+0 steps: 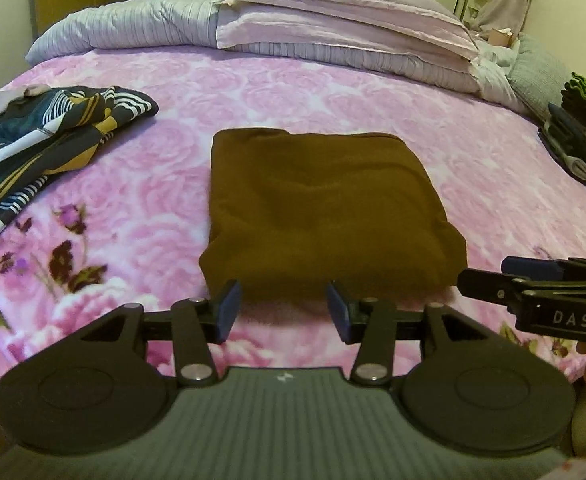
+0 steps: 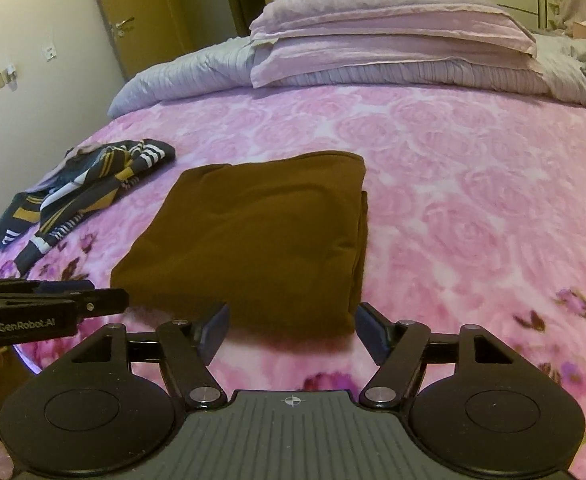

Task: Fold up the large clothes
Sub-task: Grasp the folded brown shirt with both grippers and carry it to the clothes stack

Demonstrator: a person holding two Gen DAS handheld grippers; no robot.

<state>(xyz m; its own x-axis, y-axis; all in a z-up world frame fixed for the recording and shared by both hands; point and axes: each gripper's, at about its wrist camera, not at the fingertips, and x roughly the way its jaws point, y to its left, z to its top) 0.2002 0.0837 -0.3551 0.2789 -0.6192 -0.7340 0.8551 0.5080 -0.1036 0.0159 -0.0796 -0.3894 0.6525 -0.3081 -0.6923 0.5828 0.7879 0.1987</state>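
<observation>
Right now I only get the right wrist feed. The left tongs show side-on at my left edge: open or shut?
Observer: Open. The left tongs stand apart at the near edge of the brown folded garment, pads pressing on nothing.
Operator: Anything right of the brown garment, beyond my frame?
Observer: Yes, a stack of dark folded clothes sits at the right edge of the pink blanket, with something green on top.
</observation>
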